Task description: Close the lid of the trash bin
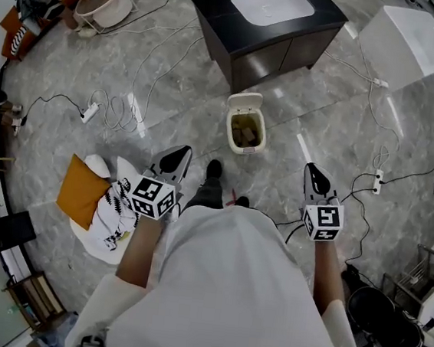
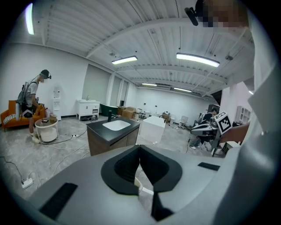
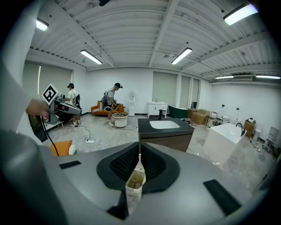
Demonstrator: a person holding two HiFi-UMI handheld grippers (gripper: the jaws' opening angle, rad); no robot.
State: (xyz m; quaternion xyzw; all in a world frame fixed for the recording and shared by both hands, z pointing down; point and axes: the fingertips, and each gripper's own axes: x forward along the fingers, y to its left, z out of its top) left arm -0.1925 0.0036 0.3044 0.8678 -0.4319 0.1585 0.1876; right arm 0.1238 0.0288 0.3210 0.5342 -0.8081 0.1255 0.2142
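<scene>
A small cream trash bin point(image 1: 246, 130) stands on the grey marble floor ahead of me, its lid point(image 1: 245, 100) tipped up at the back and brown rubbish showing inside. My left gripper point(image 1: 174, 159) is held short of it on the left, jaws shut and empty. My right gripper point(image 1: 314, 177) hangs to the right of it, also shut with nothing held. In the right gripper view the bin point(image 3: 135, 181) shows just beneath the closed gripper point(image 3: 139, 146). In the left gripper view only a pale sliver of the bin point(image 2: 139, 185) shows under the closed gripper point(image 2: 139, 148).
A dark vanity cabinet point(image 1: 239, 36) with a white sink stands right behind the bin. A white tub point(image 1: 412, 43) is at the back right. Cables and a power strip point(image 1: 90, 112) trail over the floor. An orange cushion point(image 1: 82, 191) lies at my left. My shoe point(image 1: 214, 169) is near the bin.
</scene>
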